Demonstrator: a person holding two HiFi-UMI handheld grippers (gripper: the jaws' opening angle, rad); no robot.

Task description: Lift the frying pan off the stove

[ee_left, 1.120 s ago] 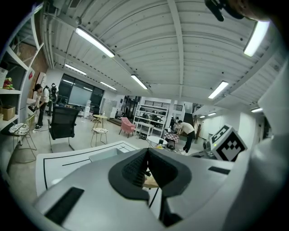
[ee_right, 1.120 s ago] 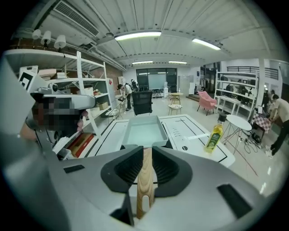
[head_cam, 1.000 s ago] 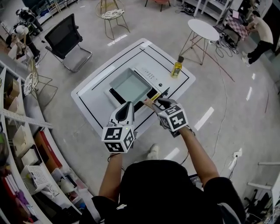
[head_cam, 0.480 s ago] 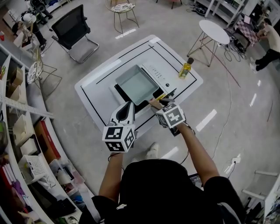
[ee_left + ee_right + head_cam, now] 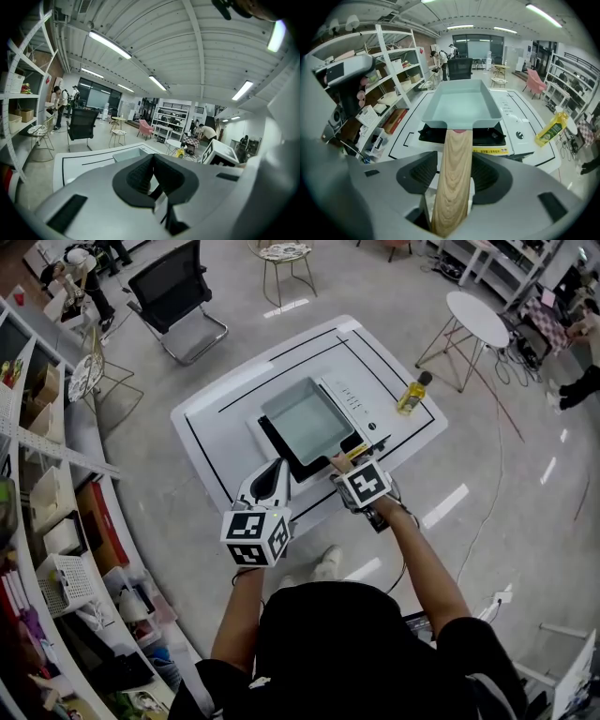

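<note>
Jaws just opening wide, the right tongs are straddling, not yet squeezing, the stiff wooden handle of the probably front-heavy frying pan sitting on the stove; the left tongs are idling closed, empty.

The person wears a black short-sleeved top and a white shoe. The left gripper and the right gripper have smooth, pale grey moulded shells. Each carries a white cube printed with bold black square markers. Dark ribbed pads line the inner faces of the jaws.
</note>
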